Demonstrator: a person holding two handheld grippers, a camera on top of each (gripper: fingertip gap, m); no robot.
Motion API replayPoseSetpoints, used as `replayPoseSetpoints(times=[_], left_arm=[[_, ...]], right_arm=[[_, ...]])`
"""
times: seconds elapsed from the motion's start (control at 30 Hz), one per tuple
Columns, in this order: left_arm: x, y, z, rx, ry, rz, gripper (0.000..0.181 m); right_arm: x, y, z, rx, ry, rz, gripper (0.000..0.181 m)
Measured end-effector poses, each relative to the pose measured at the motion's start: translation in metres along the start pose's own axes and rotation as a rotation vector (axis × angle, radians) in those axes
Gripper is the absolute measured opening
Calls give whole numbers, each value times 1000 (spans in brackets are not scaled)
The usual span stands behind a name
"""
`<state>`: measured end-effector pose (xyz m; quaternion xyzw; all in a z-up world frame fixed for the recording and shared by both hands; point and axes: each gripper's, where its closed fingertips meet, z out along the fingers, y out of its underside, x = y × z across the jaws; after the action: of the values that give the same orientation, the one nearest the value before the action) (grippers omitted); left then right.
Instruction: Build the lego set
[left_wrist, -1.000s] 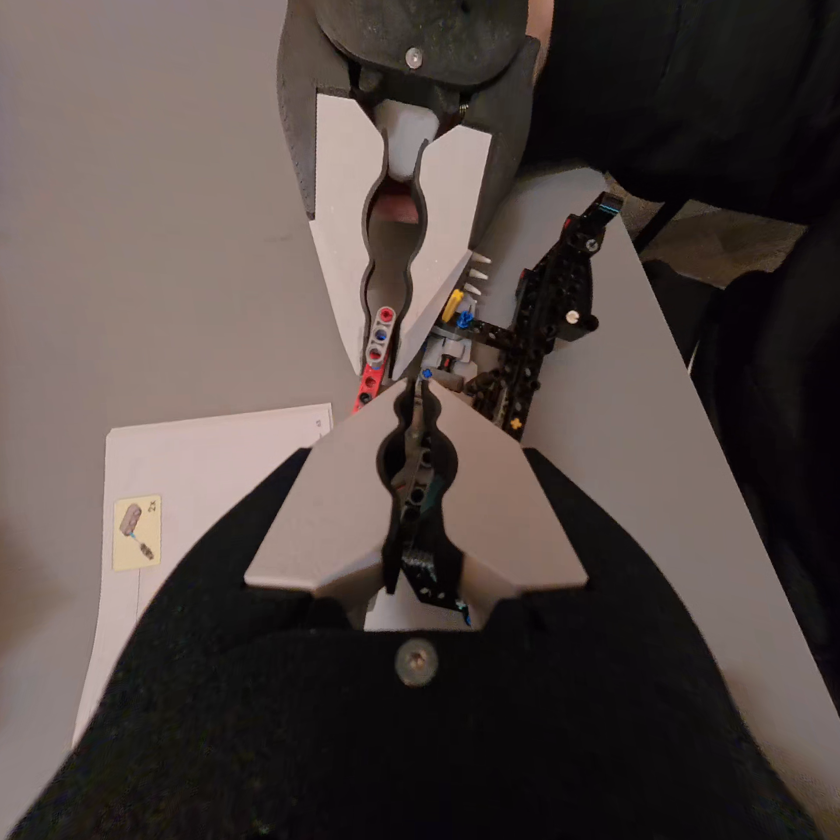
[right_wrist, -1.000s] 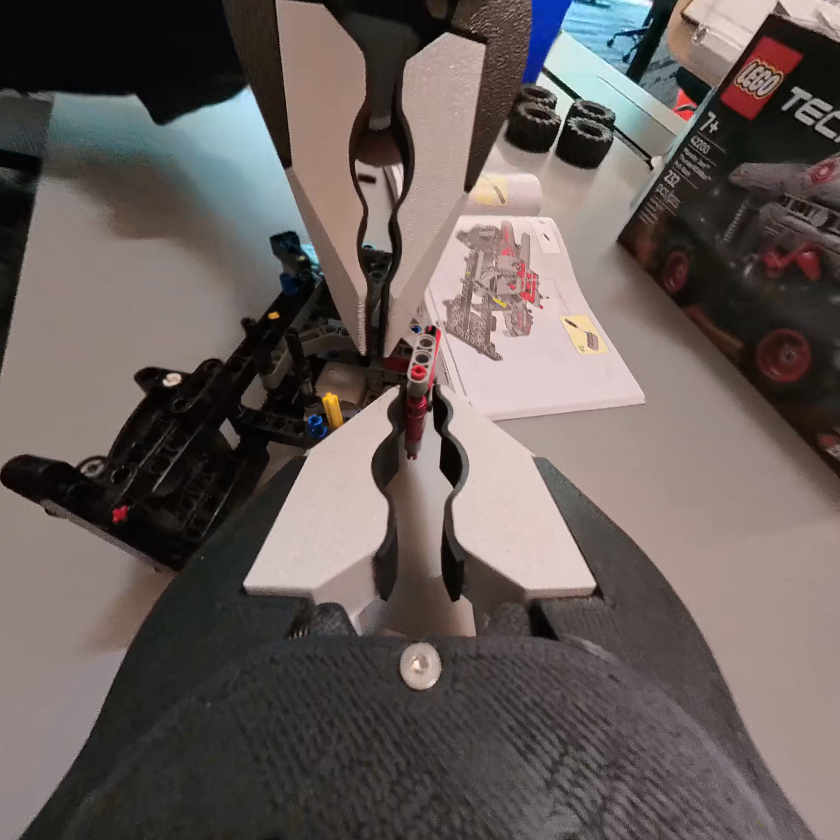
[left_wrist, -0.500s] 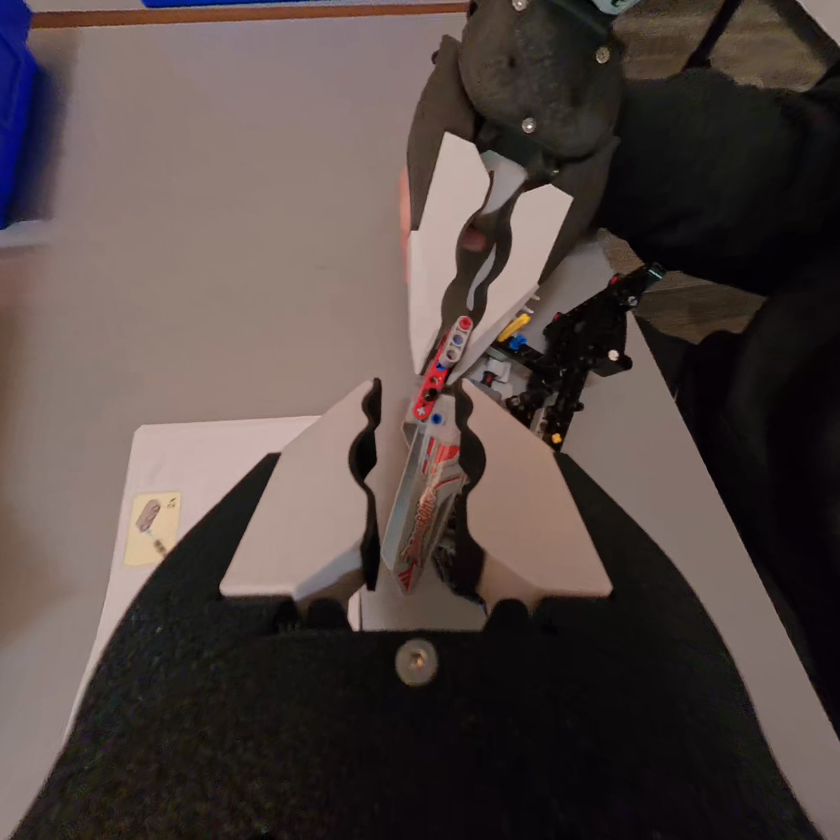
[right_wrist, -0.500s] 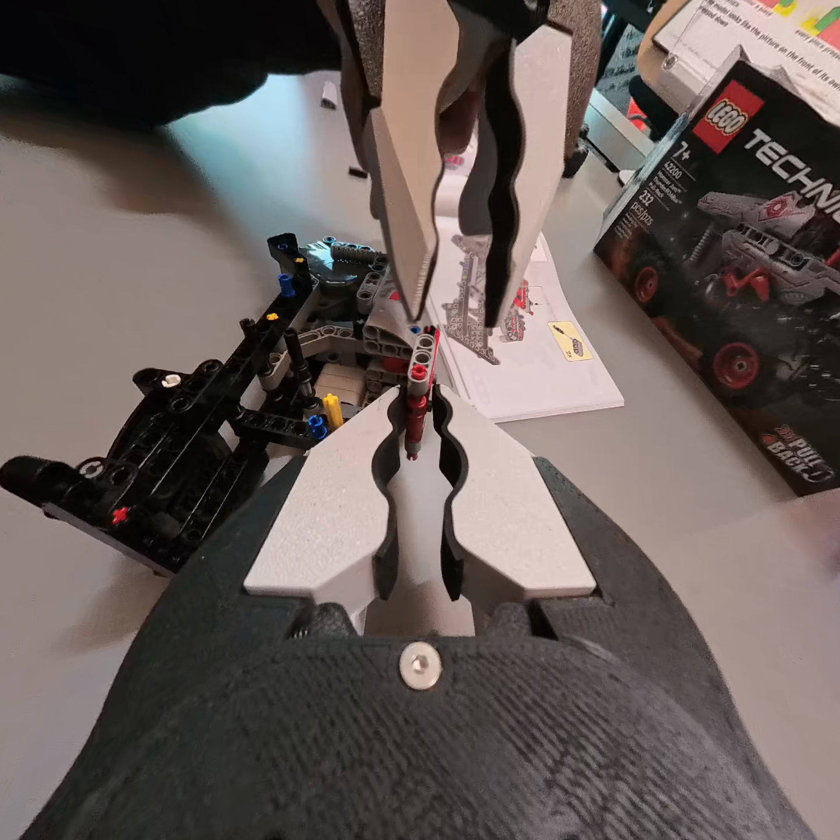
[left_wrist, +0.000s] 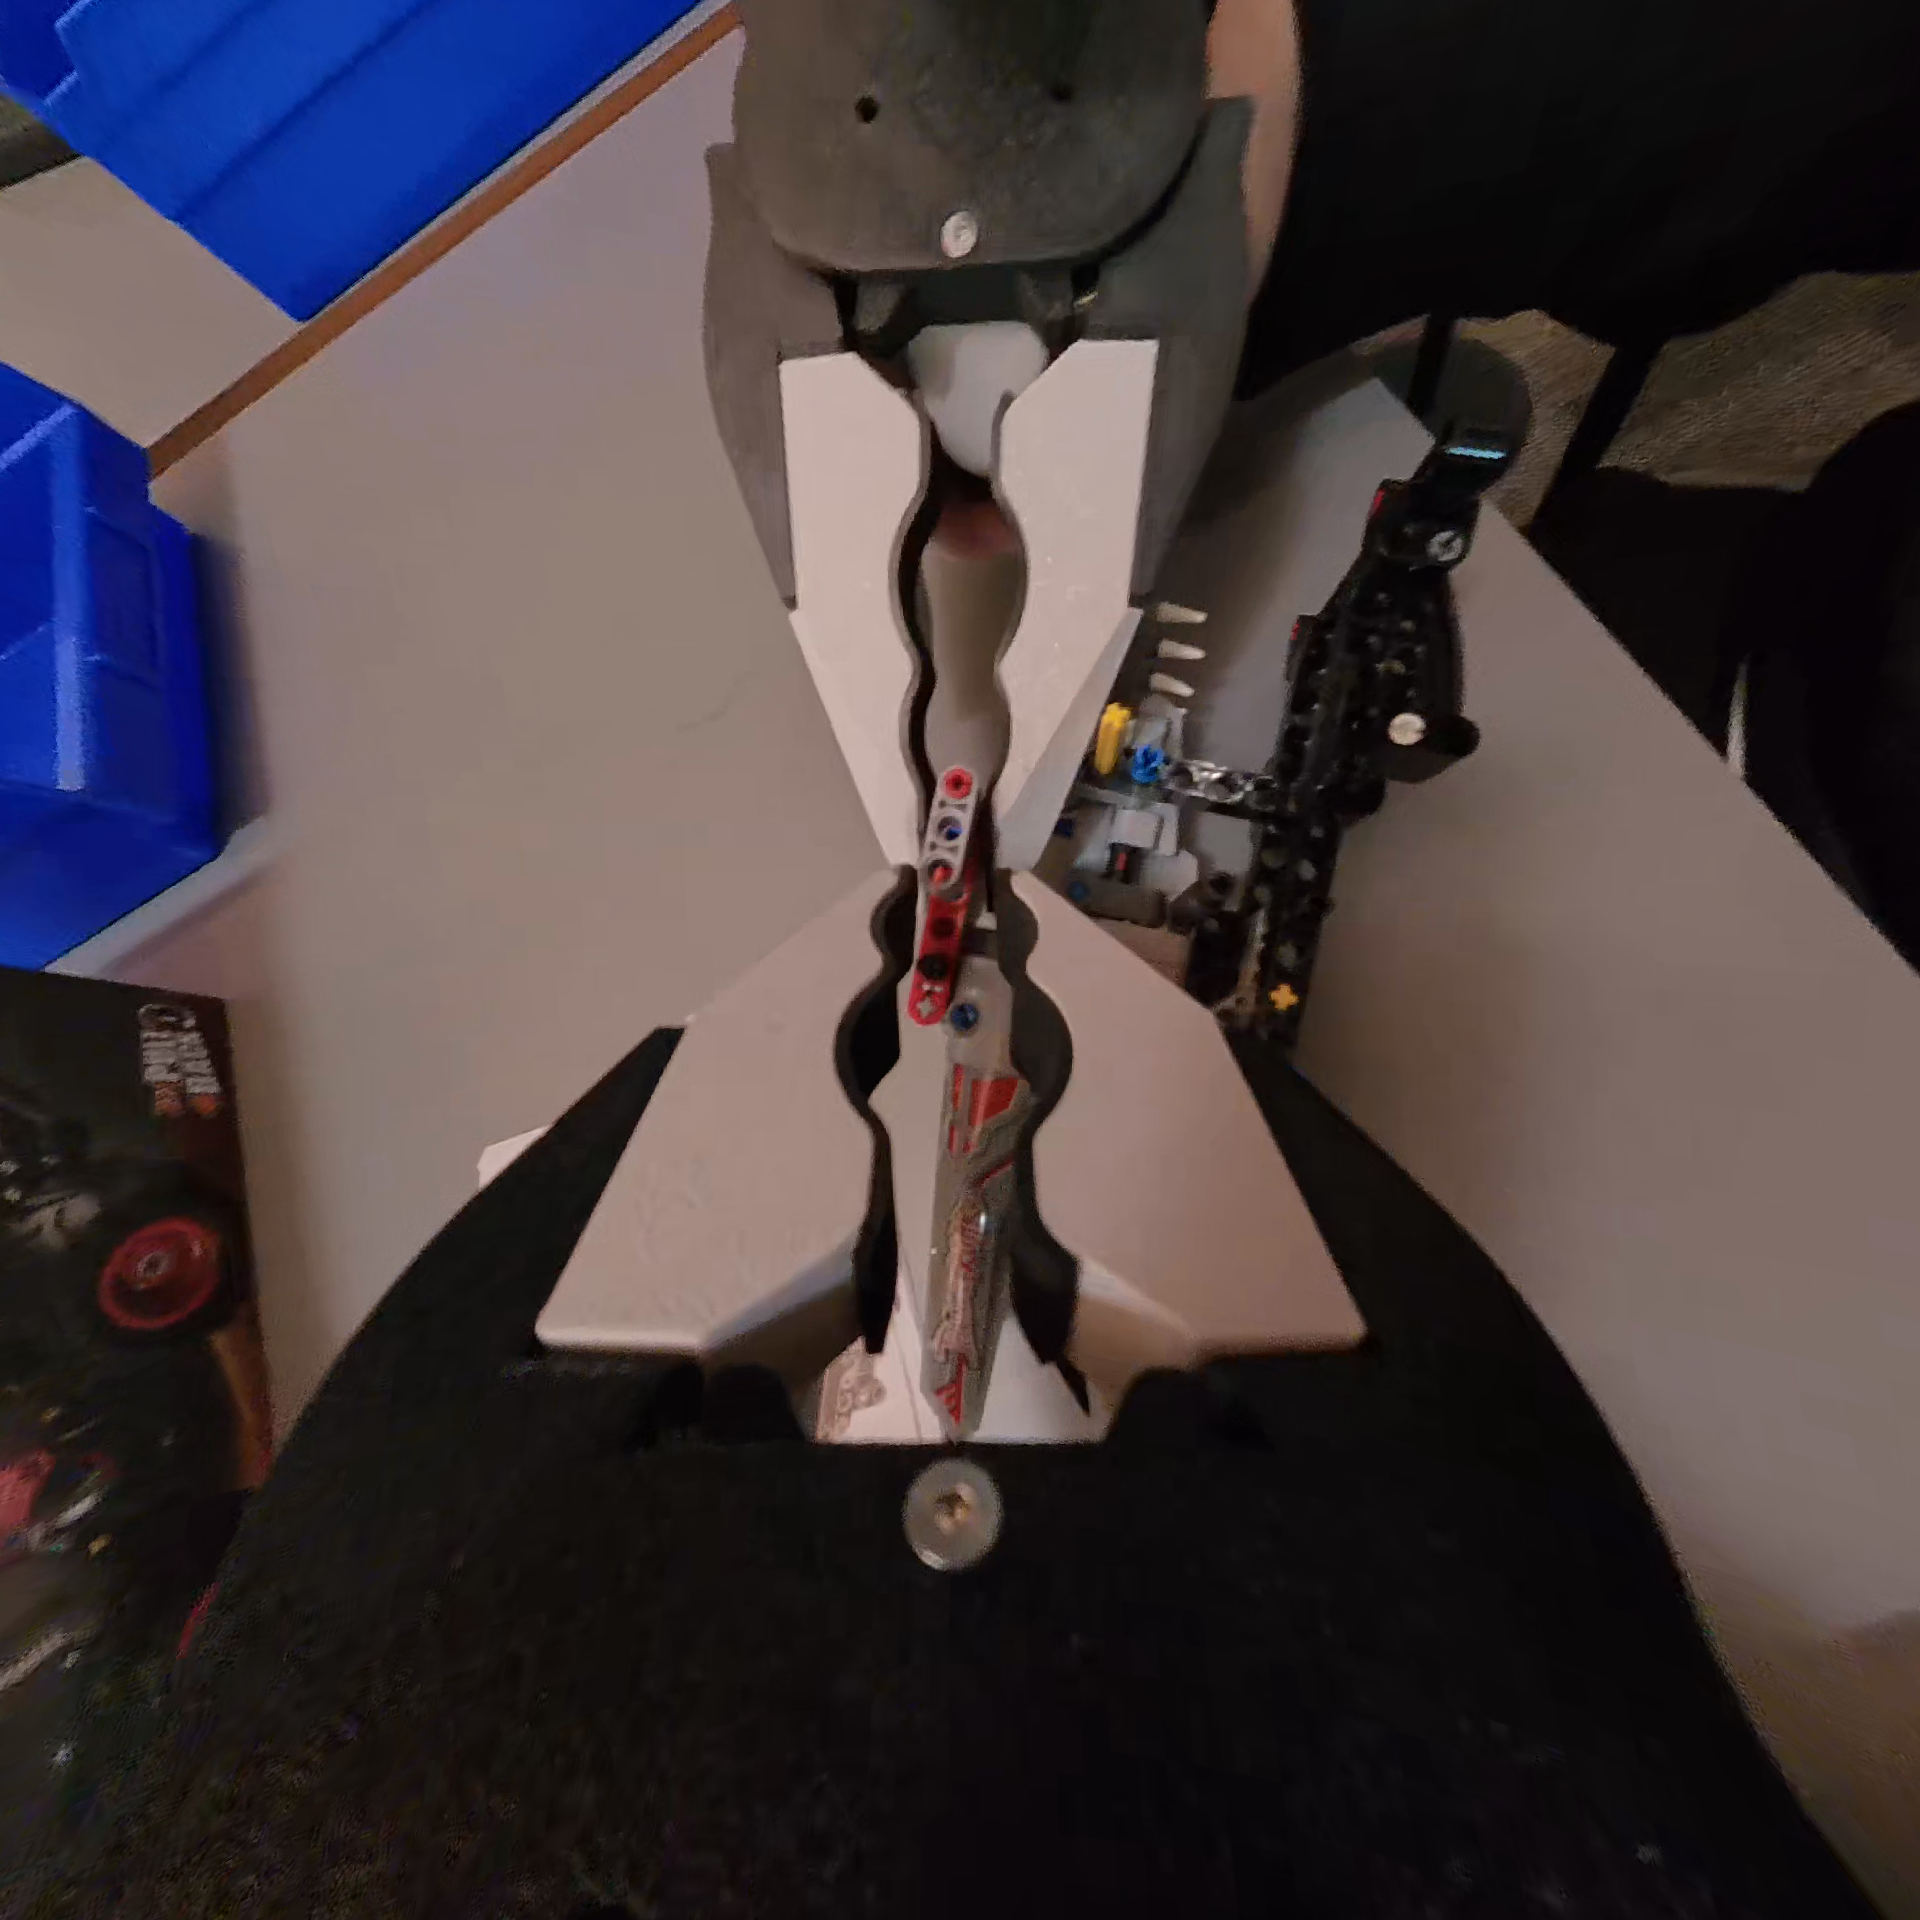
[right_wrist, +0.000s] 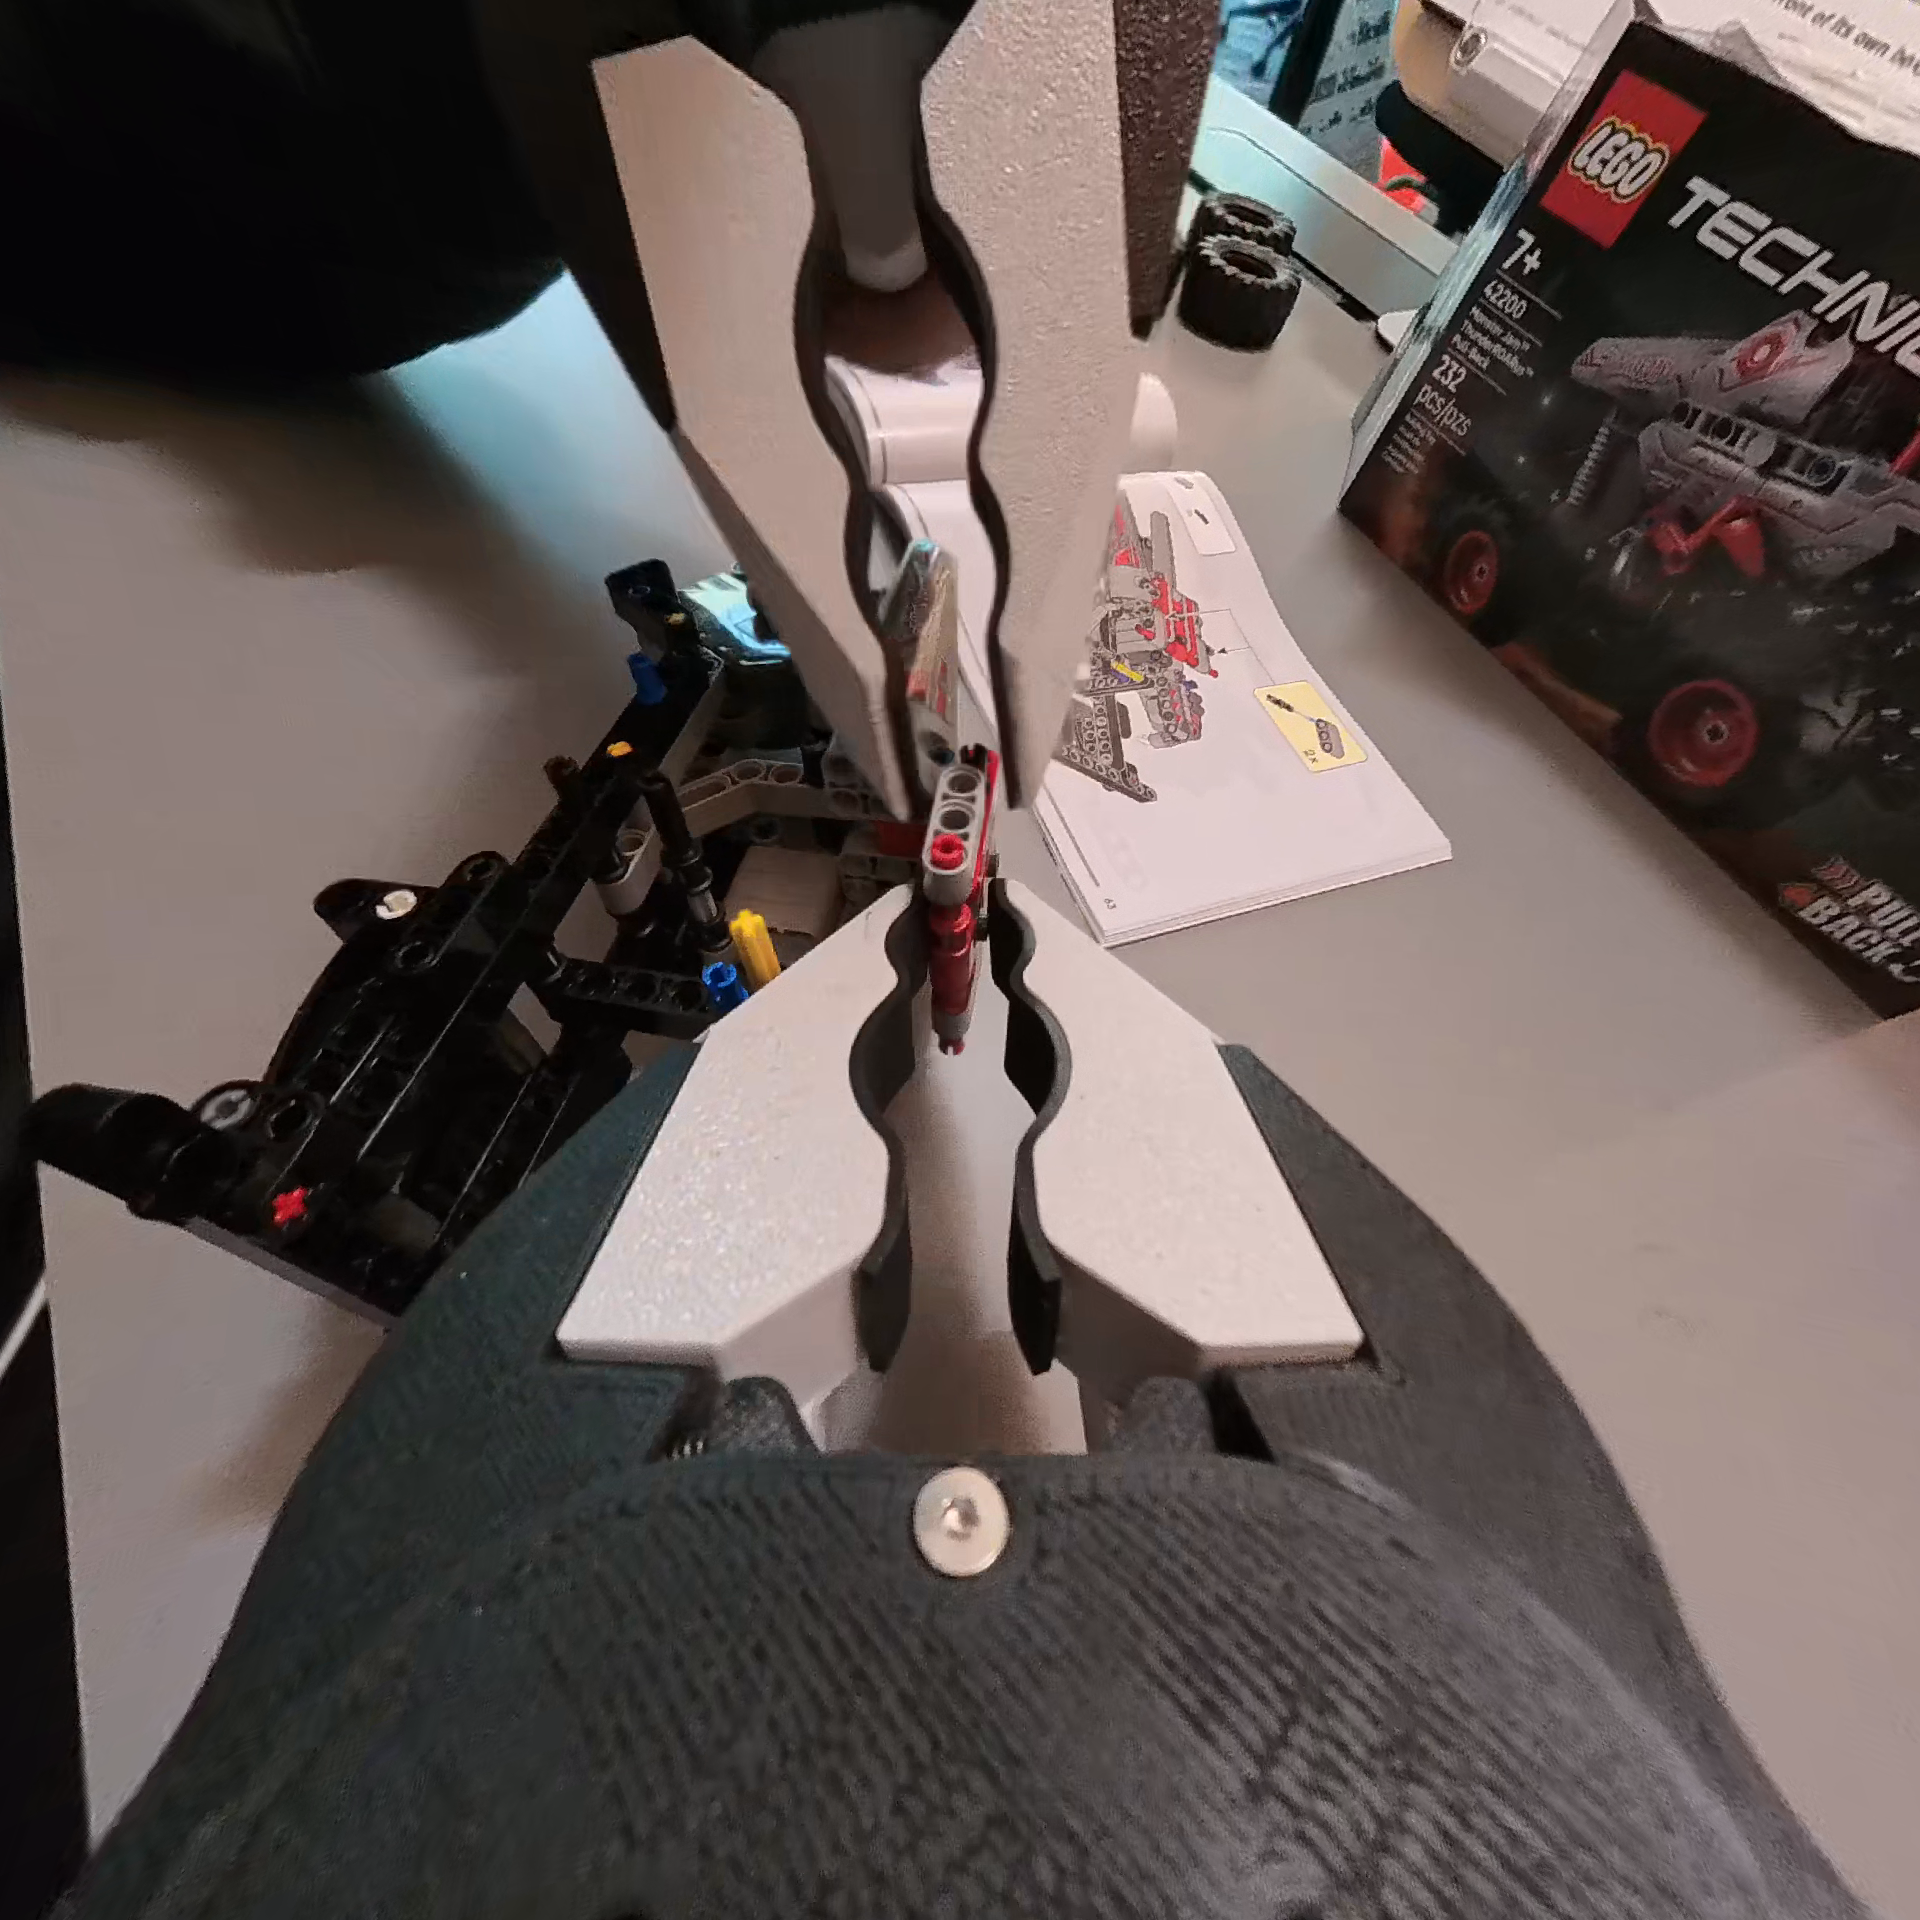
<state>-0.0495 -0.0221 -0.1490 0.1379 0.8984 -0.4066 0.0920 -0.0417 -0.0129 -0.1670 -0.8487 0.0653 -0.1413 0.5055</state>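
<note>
My left gripper (left_wrist: 951, 894) is closed around a grey panel with a red sticker (left_wrist: 977, 1226), which lies lengthwise between its fingers. My right gripper (right_wrist: 954, 899) is shut on a small red-and-grey beam assembly (right_wrist: 951, 935), held tip to tip against the left gripper (right_wrist: 961, 800). The panel (right_wrist: 925, 623) ends next to the grey beam (right_wrist: 956, 821). In the left wrist view the right gripper (left_wrist: 954, 857) comes in from the top with the red beam (left_wrist: 940, 956). The black chassis (right_wrist: 416, 1091) lies on the table below and to the left.
An open instruction booklet (right_wrist: 1247, 810) lies right of the chassis. The set's box (right_wrist: 1662, 468) stands at the right, with black tyres (right_wrist: 1236, 270) behind. Blue bins (left_wrist: 312, 125) stand at the far left. The chassis (left_wrist: 1320, 831) is near the table's edge (left_wrist: 1662, 727).
My left gripper opened, then narrowed again around the grey panel, and moved in line with the right gripper. The right gripper kept its hold on the red-and-grey beams.
</note>
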Motion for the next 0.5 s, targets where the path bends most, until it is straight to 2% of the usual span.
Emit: replayPoseSetpoints(times=[0.13,0.2,0.5], left_arm=[[-7,-4,-3,8,-19,-17,17],[-5,-7,-2,25,3,-28,14],[-8,4,8,-60,22,-89,2]], right_arm=[[0,1,3,6,-20,38,9],[1,3,4,3,-30,65,9],[1,12,13,-68,-53,100,9]])
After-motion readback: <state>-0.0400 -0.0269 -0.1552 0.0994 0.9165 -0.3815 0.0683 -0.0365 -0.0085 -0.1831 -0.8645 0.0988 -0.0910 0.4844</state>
